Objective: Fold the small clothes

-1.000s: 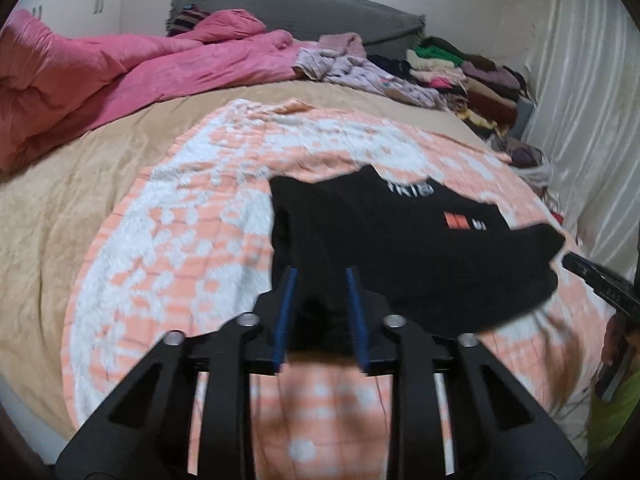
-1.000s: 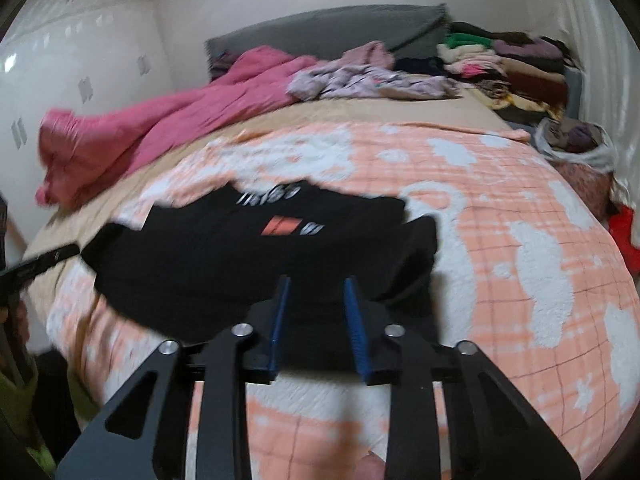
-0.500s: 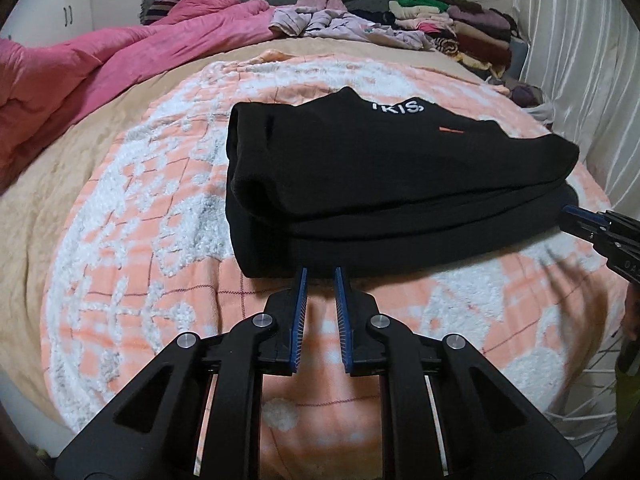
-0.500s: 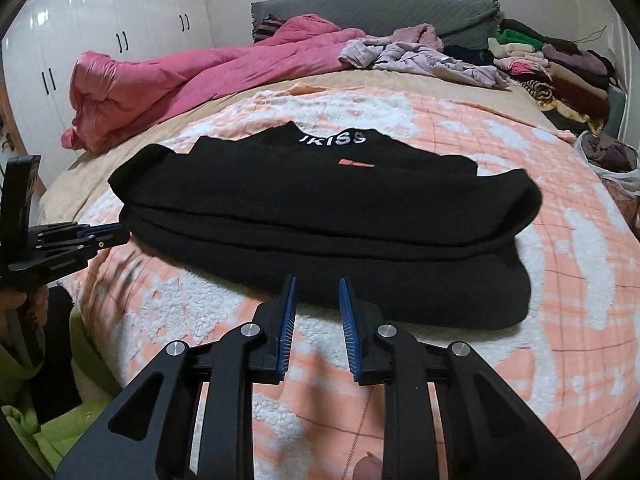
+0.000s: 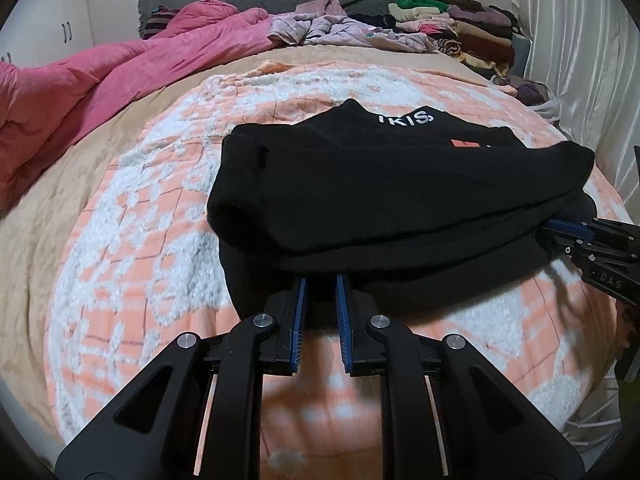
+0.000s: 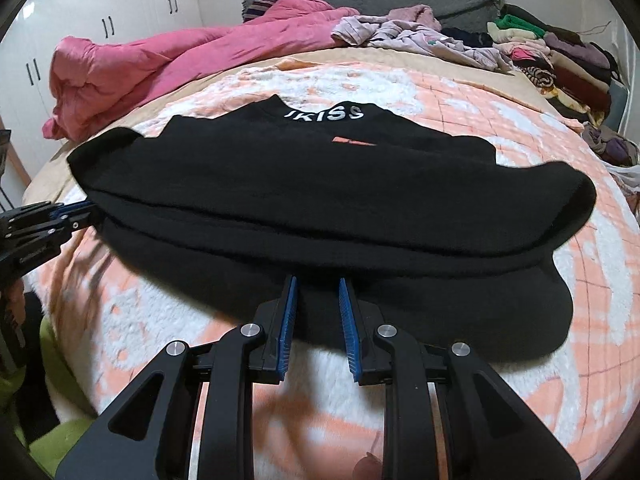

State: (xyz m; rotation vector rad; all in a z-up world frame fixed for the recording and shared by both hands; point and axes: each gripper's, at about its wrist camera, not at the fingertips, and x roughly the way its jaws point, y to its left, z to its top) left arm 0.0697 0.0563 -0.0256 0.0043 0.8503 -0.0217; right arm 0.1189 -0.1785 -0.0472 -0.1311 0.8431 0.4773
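A black top with white neck lettering lies folded in layers on the orange-and-white blanket. My left gripper has its blue pads nearly together, tips at the near left edge where the upper fold overhangs the lower layer; dark cloth shows in the gap, no pinch visible. The right wrist view shows the top and my left gripper at its left end. My right gripper stands the same way at the near right edge. Its tips reach under the upper fold.
A crumpled pink duvet covers the far left of the bed. Loose lilac clothes and a stack of folded clothes lie by the grey headboard. A white curtain hangs on the right, white wardrobes on the left.
A second ago both grippers held the black top up by its edge. It then lay folded with both grippers off it. Both have since sunk and moved forward to its near edge.
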